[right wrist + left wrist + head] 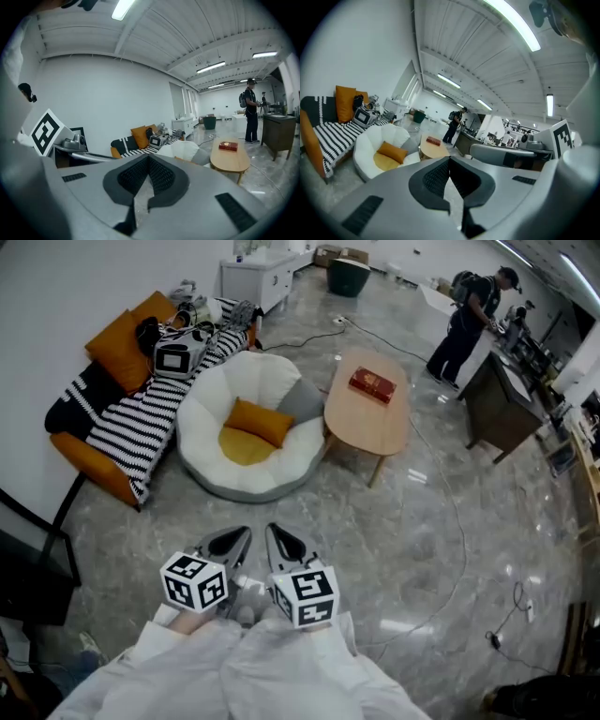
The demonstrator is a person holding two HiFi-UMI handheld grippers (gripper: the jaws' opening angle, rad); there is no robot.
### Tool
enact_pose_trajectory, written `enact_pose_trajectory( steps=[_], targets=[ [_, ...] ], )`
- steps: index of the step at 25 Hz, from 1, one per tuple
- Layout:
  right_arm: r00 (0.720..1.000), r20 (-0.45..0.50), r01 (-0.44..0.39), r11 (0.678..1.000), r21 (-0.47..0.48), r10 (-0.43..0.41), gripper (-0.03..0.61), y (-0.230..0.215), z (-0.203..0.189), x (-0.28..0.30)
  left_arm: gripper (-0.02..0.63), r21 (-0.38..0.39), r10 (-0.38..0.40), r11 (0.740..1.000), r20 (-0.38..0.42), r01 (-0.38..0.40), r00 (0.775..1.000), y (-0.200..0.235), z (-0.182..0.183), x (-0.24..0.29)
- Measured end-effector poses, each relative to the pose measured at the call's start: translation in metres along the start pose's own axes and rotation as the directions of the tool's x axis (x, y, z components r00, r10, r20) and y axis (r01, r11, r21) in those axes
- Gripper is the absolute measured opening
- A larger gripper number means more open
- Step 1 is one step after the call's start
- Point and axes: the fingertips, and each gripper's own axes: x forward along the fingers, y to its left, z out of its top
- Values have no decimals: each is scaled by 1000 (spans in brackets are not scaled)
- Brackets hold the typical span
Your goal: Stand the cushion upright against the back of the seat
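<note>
An orange cushion lies tilted on the yellow pad of a round white seat, with a grey cushion beside it at the seat's right rim. The left gripper view shows the same orange cushion in the white seat, some way ahead. My left gripper and right gripper sit side by side low in the head view, well short of the seat. Both are shut with nothing between the jaws, as the left gripper and right gripper show in their own views.
An oval wooden table with a red book stands right of the seat. A sofa with a striped blanket, orange pillows and a small device lies to its left. A person stands at a dark desk far right. Cables cross the marble floor.
</note>
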Motion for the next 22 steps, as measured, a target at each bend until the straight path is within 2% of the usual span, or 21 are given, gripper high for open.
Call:
enact_pose_trajectory(
  steps=[4, 8, 12, 15, 19, 22],
  targets=[
    [1000, 23, 0, 1000, 20, 0, 12, -1, 2, 1, 8, 1, 2, 1000, 3, -2, 1000, 4, 5, 3],
    [1000, 13, 24, 1000, -1, -24, 12, -10, 3, 1, 8, 7, -5, 1000, 2, 5, 1000, -1, 6, 11],
    [1000, 10, 8, 1000, -22, -8, 12, -9, 1, 0, 8, 21, -40, 999, -10, 40, 999, -11, 5, 22],
    [1000, 15, -4, 1000, 5, 4, 12, -11, -7, -2, 8, 38, -19, 999, -7, 19, 1000, -11, 1, 25],
    [1000, 18, -12, 999, 31, 11, 12, -17, -16, -3, 8, -24, 10, 1000, 24, -10, 1000, -9, -8, 27],
    [999, 8, -39, 998, 52, 39, 12, -12, -27, -6, 8, -27, 6, 1000, 10, -6, 1000, -11, -21, 25]
  ],
)
